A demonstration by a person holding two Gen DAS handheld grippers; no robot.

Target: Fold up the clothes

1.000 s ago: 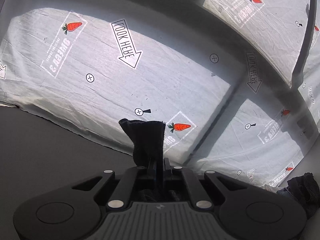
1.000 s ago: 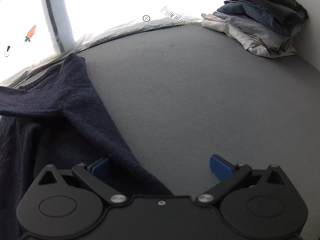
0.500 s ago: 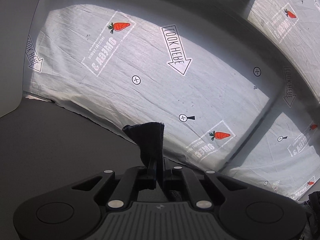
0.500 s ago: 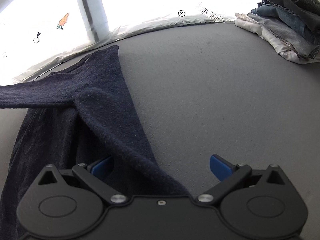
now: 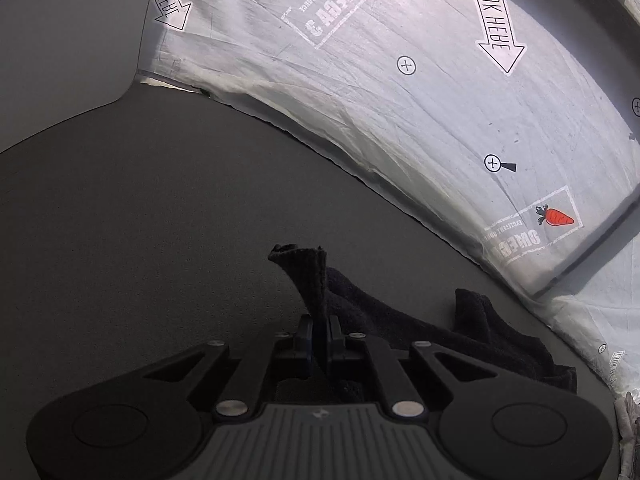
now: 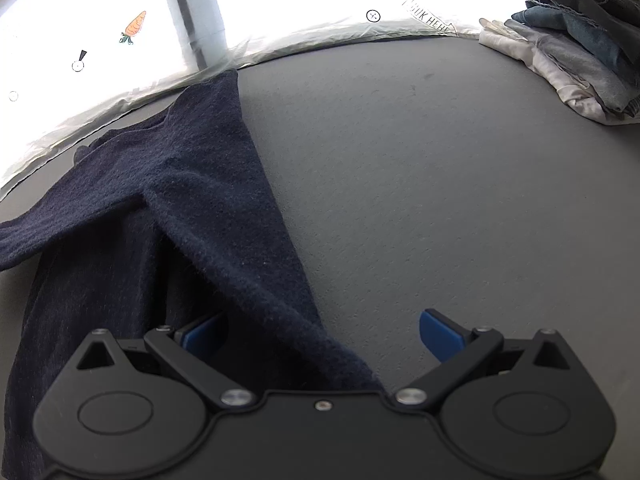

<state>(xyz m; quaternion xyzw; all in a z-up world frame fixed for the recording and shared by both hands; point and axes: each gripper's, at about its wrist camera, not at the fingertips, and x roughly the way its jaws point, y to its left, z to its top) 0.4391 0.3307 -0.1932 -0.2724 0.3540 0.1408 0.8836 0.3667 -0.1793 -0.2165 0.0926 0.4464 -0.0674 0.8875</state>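
Left wrist view: left hand-held gripper [image 5: 318, 338] clenched on navy sweater [image 5: 306, 280] cuff; the thin pinch may slip while right hand-held gripper [image 6: 320, 338] gapes unladen.

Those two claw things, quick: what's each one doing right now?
Left gripper: closed, pinching the dark sweater.
Right gripper: open, holding nothing.

Fuzzy knit garment [image 6: 168, 200], matt table [image 6: 420, 200]

The navy sweater [image 6: 168, 208] runs off the frame at 8 o'clock and under the right tongs [image 6: 320, 336], while the clothes pile [image 6: 576, 40] is cut off at 2 o'clock.
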